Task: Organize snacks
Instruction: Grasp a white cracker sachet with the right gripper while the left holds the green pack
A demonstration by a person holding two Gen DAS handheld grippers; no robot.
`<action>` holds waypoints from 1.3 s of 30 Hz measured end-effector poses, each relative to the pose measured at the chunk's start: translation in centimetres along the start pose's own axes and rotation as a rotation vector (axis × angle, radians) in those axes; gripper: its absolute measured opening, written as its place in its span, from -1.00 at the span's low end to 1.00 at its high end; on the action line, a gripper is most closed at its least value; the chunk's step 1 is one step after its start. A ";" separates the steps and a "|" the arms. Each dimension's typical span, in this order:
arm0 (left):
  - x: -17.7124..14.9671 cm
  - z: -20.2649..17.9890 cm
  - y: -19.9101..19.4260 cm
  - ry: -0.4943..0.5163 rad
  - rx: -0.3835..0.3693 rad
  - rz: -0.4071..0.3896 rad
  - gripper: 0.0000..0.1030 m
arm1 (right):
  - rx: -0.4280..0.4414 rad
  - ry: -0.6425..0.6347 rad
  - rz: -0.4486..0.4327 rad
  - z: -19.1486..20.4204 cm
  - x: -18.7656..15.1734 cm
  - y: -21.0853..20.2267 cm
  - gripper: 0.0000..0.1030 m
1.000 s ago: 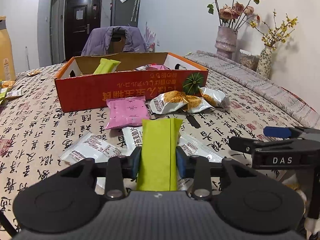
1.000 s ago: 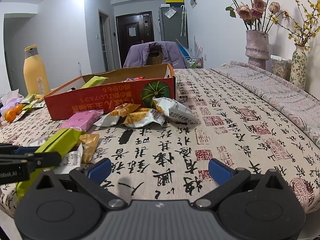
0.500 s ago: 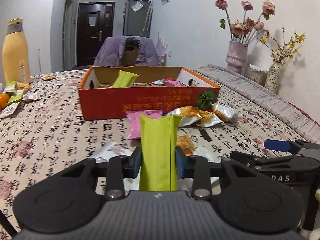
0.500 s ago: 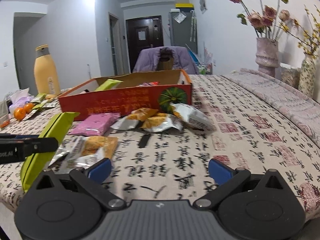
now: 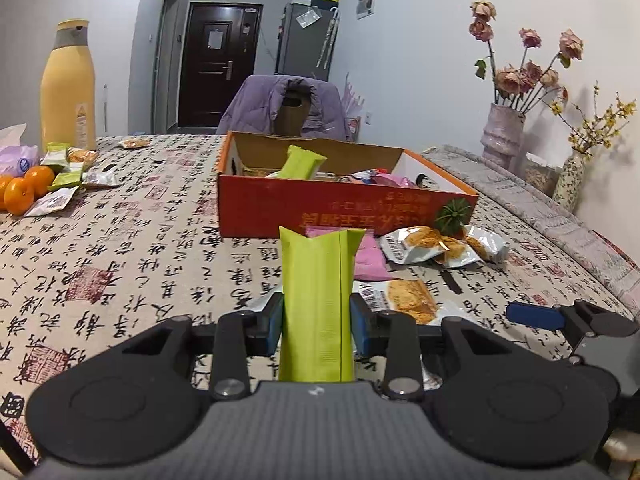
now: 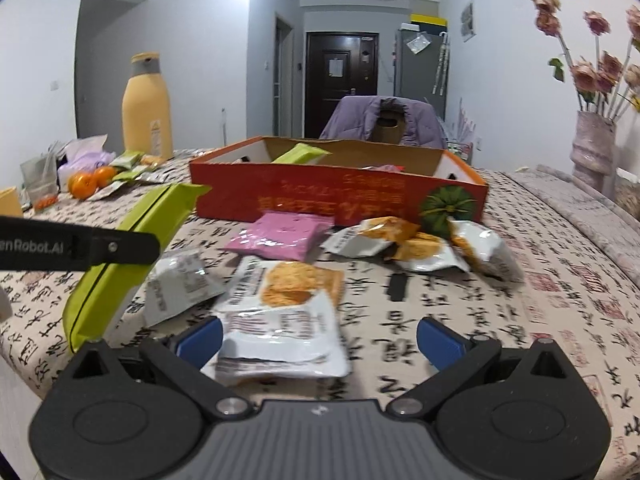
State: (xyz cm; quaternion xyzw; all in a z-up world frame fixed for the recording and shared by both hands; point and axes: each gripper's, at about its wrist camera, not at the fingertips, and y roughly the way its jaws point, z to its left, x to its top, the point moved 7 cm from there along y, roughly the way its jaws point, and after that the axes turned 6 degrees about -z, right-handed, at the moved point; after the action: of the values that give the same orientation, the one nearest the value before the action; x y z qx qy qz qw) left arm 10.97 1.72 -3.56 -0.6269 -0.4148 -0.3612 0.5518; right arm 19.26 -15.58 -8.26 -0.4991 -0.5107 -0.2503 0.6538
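My left gripper (image 5: 316,324) is shut on a long green snack pack (image 5: 318,304) and holds it above the table, short of the orange cardboard box (image 5: 344,208). The pack also shows in the right wrist view (image 6: 128,252), clamped by the left gripper's finger. The box (image 6: 336,196) holds another green pack (image 5: 302,162) and other snacks. My right gripper (image 6: 318,336) is open, low over a white snack packet (image 6: 280,336) near the table's front edge. A pink packet (image 6: 284,234) and several white-and-orange packets (image 6: 420,240) lie in front of the box.
A yellow bottle (image 5: 68,88), oranges (image 5: 26,190) and loose packets (image 5: 68,172) sit at the far left. Vases with flowers (image 5: 506,128) stand at the right. A chair with a purple jacket (image 5: 290,108) is behind the table.
My left gripper has lifted the green pack up and swung leftward. My right gripper has moved left, over the white packets; its jaws stay open.
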 end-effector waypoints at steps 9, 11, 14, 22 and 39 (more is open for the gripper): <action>-0.4 1.5 0.2 -0.039 -0.018 0.001 -0.33 | -0.011 -0.027 0.036 2.0 -0.4 1.3 1.00; -0.6 1.7 0.3 -0.046 -0.023 0.005 -0.33 | -0.015 -0.032 0.032 2.2 -0.4 1.3 0.97; -0.8 1.7 0.5 -0.054 -0.029 0.010 -0.33 | -0.006 -0.045 0.021 2.7 -0.4 1.1 0.81; -1.0 1.6 0.6 -0.058 -0.039 0.015 -0.33 | 0.027 -0.067 -0.011 3.4 -0.3 0.1 0.12; 0.1 0.6 0.5 -0.039 -0.041 -0.006 -0.33 | 0.092 0.027 -0.133 1.5 2.1 -2.7 -0.77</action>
State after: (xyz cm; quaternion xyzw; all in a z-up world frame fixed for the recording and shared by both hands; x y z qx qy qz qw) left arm 11.46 2.32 -3.71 -0.6440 -0.4197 -0.3590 0.5294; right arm 17.14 -14.84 -5.28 -0.4301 -0.5450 -0.2760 0.6646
